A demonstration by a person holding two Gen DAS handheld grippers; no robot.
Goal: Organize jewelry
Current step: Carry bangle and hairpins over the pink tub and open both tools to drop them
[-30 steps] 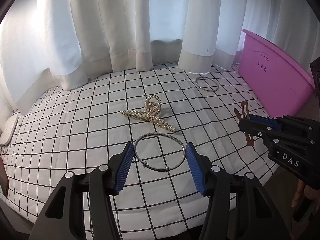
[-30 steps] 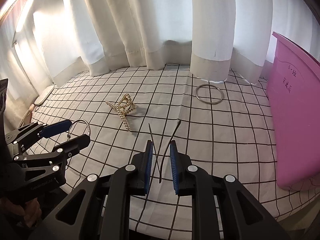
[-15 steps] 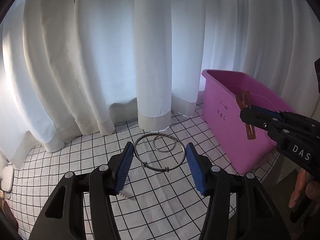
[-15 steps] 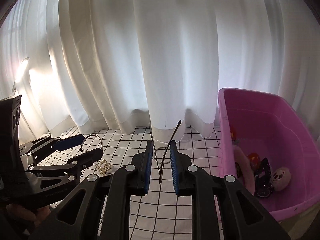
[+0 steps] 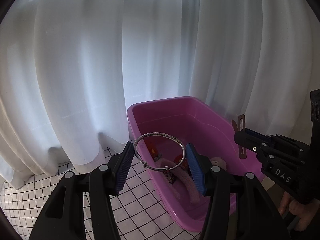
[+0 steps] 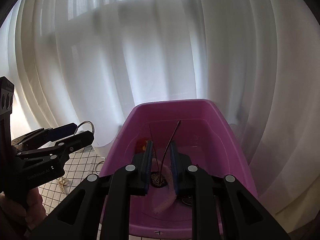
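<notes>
Left gripper (image 5: 160,160) clamped on a silver bangle (image 5: 159,150), ring lying roughly flat, held over near-left rim of pink tub (image 5: 140,108). Tub's long axis running away toward white curtain (image 5: 80,70), which crowded its far edge; checked cloth (image 5: 136,204) open to the left. Right gripper (image 6: 161,160) narrowed on a brown hair clip (image 6: 172,138), long axis pointing up and away, prongs splayed, above tub interior, clear of walls.
</notes>
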